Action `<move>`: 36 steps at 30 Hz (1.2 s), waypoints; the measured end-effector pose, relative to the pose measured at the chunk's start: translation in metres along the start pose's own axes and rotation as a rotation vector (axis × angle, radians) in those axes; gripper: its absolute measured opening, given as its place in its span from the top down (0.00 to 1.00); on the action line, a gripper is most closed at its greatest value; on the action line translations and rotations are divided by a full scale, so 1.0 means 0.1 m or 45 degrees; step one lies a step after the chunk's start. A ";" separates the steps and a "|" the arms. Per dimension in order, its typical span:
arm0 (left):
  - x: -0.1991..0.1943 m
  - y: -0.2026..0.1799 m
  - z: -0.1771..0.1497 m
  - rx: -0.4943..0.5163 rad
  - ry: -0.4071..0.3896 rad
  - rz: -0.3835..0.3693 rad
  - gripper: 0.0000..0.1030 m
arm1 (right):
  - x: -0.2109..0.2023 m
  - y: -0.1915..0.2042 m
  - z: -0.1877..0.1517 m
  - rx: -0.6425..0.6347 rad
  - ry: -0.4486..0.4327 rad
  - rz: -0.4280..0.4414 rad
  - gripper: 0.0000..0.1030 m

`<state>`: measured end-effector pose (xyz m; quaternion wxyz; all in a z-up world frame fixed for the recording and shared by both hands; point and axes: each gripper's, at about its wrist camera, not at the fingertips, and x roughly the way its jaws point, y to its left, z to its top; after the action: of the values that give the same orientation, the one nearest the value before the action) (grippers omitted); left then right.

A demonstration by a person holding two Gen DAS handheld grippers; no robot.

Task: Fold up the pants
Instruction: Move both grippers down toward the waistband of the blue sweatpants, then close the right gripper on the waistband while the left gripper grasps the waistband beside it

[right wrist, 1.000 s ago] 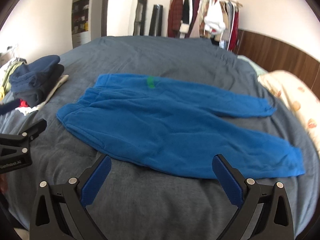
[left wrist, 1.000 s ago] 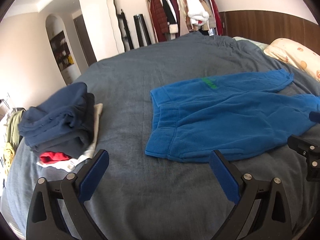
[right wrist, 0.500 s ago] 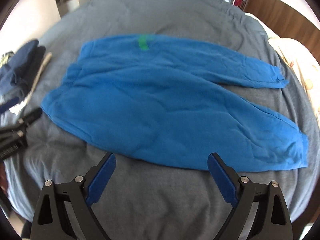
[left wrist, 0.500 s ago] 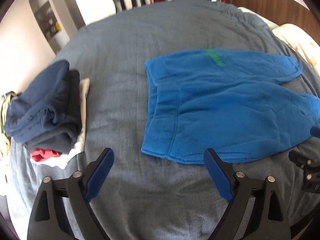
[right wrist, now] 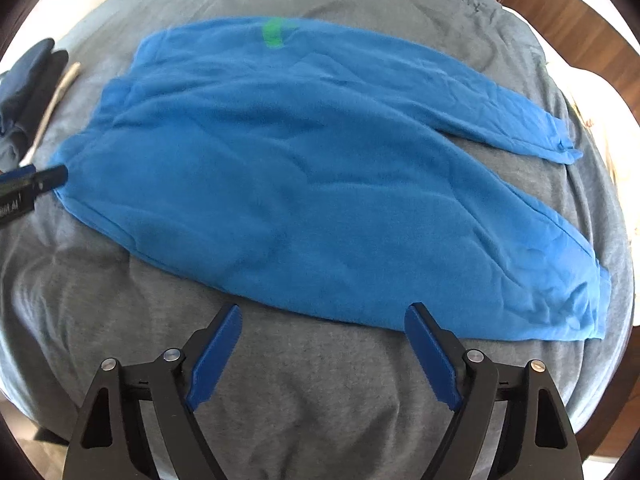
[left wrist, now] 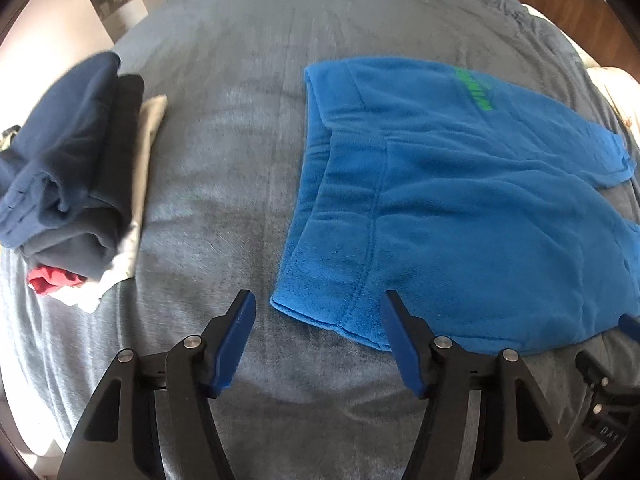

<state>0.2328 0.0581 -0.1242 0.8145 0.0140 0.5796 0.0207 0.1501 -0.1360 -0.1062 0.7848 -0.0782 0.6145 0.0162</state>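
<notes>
Bright blue fleece pants (right wrist: 304, 176) lie flat and spread out on a grey bedspread (right wrist: 280, 392), waistband to the left, both legs running right. A green logo (right wrist: 273, 35) marks the far side near the waist. In the left wrist view the waistband end (left wrist: 420, 208) fills the right half. My left gripper (left wrist: 318, 300) is open and empty, its jaws straddling the near waistband corner just above the bed. My right gripper (right wrist: 322, 314) is open and empty, hovering at the near edge of the lower leg. The left gripper also shows in the right wrist view (right wrist: 36, 176).
A stack of folded dark blue, black, white and red clothes (left wrist: 76, 168) sits on the bed to the left. A patterned pillow (left wrist: 616, 92) lies at the far right. A wooden headboard (right wrist: 572, 12) runs behind the bed.
Both grippers have tilted down and moved closer to the pants. The room behind has dropped out of view. The left gripper's jaws now reach the near waistband corner.
</notes>
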 end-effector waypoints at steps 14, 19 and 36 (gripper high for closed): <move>0.32 0.03 0.07 -0.050 0.131 -0.050 0.46 | 0.19 -0.05 0.03 -0.044 0.026 -0.104 0.27; 0.27 0.02 0.08 -0.039 0.125 -0.023 0.51 | 0.25 -0.01 0.04 -0.108 0.004 -0.144 0.43; -0.26 -0.01 0.41 -0.066 0.123 0.004 0.54 | -0.41 -0.24 0.37 -0.132 -0.122 -0.041 0.89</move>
<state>0.2631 0.0560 -0.0867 0.7858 -0.0069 0.6174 0.0376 0.1786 -0.1516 -0.0553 0.8084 -0.1277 0.5733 0.0389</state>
